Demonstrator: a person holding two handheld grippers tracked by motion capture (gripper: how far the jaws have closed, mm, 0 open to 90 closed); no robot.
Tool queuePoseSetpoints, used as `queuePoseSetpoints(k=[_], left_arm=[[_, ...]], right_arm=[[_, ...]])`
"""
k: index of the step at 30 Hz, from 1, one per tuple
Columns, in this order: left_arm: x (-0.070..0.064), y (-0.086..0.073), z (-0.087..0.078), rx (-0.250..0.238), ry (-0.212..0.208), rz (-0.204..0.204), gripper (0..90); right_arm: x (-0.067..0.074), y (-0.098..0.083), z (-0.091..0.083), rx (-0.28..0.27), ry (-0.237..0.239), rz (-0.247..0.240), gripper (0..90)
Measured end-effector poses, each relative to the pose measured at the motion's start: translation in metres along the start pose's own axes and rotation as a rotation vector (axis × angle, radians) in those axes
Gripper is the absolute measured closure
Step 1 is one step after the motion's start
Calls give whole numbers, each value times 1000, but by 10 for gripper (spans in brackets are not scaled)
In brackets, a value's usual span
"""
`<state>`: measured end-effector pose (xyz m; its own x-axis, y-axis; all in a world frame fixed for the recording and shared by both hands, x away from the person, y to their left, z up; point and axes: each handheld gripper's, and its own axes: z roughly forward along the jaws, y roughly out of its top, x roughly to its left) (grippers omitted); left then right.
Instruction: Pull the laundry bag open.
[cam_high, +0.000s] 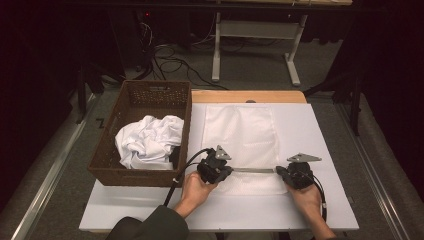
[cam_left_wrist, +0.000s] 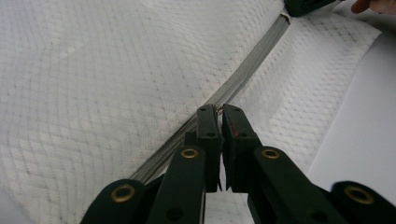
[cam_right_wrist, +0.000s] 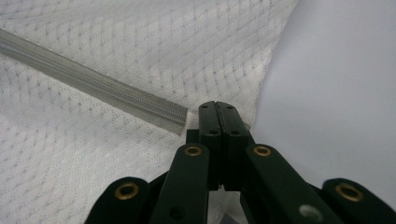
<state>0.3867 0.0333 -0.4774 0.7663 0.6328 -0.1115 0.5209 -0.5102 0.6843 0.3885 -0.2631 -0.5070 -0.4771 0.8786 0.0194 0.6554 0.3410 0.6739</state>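
Note:
A white quilted cloth (cam_high: 240, 130) lies flat on the white table top (cam_high: 330, 150). A grey zipper (cam_high: 254, 170) runs across its near part. My left gripper (cam_high: 227, 171) sits at the zipper's left end. In the left gripper view its jaws (cam_left_wrist: 218, 109) are pinched together on a small brownish zipper pull on the zipper (cam_left_wrist: 252, 65). My right gripper (cam_high: 280, 171) is at the zipper's right end. There its jaws (cam_right_wrist: 218, 105) are shut on the cloth's edge (cam_right_wrist: 163, 42), just past the end of the zipper (cam_right_wrist: 93, 86).
A brown wicker basket (cam_high: 107, 165) stands at the table's left and holds crumpled white fabric (cam_high: 147, 140). Bare table top lies right of the cloth and along the near edge. Beyond the table are cables (cam_high: 175, 62) on the floor and a white stand (cam_high: 255, 30).

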Motion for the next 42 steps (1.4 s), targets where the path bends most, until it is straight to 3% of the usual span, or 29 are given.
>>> queuePoseSetpoints(k=[22,42], left_arm=[[2,-12,-8,-5,40,9,862],[7,-23,-11,-4,66,-14,862]], right_arm=[[2,0,0,-1,-10,-4,900],[3,0,0,-3,-20,-12,900]])
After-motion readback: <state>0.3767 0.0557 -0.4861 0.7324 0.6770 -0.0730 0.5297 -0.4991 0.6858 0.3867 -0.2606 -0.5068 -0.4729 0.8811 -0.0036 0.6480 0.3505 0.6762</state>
